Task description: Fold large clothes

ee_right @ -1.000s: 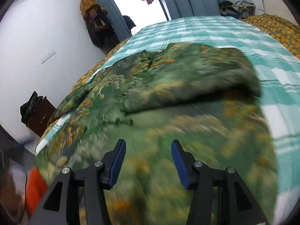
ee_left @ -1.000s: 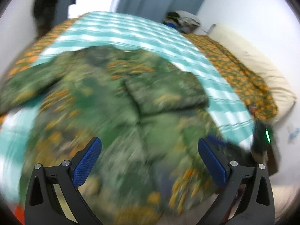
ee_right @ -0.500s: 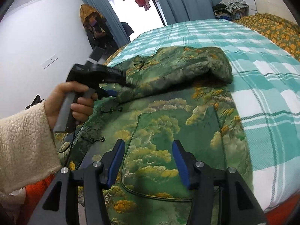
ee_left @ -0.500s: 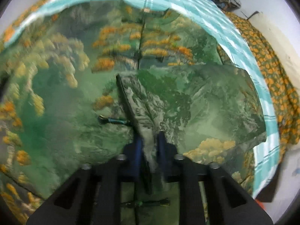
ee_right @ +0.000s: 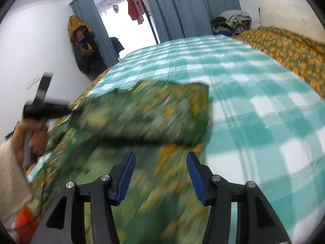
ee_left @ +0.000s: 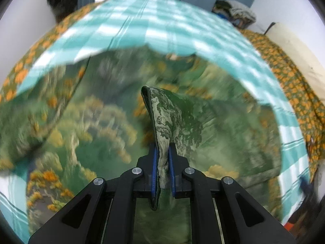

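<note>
left gripper (ee_left: 163, 169) is clamping a folded edge of the green garment (ee_left: 182, 126); both blue pads (ee_left: 154, 170) are pressing the cloth from either side, and the pinched ridge is rising up and away from the fingers toward the far side of the bed. right gripper (ee_right: 160, 174) is hovering with its jaws spread apart, nothing between the blue fingers (ee_right: 127, 175), just above the near part of the garment (ee_right: 142, 120). the garment, green with orange and pale printed patches, is lying on the checked teal bedspread (ee_left: 162, 32) near the front edge of the bed; in the right wrist view a folded-over section is lifting off the layer below, its long side running left to right across the frame, with a dark shadow under it. much of the cloth is motion-blurred in both views, so its full outline and long axis are not readable. in the right wrist view the left hand (ee_right: 30, 136) is gripping the handle of the left gripper at the left edge, sleeve cream and fuzzy. an orange-flowered quilt (ee_right: 284, 46) is lying along the right of the bed, touching the teal bedspread (ee_right: 254, 105). a pile of clothes (ee_right: 231, 22) is sitting beyond the bed by the blue curtains (ee_right: 182, 6).
</note>
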Demonstrator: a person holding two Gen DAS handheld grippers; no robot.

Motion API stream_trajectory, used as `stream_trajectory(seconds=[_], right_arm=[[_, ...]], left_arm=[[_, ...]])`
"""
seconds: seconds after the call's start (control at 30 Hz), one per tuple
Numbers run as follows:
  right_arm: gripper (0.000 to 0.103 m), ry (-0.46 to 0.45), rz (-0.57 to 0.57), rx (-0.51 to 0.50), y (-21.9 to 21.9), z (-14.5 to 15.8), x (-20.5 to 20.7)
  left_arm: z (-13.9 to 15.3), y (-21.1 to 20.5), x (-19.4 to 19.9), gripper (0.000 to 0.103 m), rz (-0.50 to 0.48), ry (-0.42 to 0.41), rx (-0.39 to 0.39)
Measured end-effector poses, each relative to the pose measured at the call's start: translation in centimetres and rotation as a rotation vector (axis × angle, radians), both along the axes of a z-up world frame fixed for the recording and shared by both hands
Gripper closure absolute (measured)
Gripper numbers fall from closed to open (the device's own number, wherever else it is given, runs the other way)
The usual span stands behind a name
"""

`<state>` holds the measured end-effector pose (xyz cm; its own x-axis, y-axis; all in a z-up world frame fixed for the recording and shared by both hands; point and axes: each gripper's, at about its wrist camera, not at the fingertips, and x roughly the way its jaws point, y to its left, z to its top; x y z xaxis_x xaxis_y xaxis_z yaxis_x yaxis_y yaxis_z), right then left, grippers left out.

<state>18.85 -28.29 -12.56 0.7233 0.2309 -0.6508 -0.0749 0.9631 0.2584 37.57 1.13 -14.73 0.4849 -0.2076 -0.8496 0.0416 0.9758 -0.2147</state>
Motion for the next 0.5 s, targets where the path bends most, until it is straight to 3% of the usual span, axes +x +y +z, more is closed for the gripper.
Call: stream_trajectory(seconds=[0.13,0.23,0.3,0.4,0.5], right_arm=[[0.049,0.063,0.030,-0.040,0.4,-0.8,6.8],[0.049,0.113,0.060,-0.123,1.9,-2.8,11.1],[0.049,0.181,0.064,-0.146,2.7,-5.1,12.9],[0.049,0.275,0.051,-0.100,2.5,-8.4,14.0],[0.049,0.289,0.059,-0.097,2.4,-8.3,14.2]], left_arm=[[-2.5,0.9,-0.4,0.093,0.028,0.013,-0.035],[-3.6,0.7,-0.4,0.092,0.035,0.010,-0.028],[-4.5,0.4,-0.6,0.090,0.032,0.015,-0.021],[-5.6,0.4,-0.6,0.088,0.021,0.002,-0.022],[-5.7,0.5,-1.2,0.088,0.008,-0.022,-0.016]])
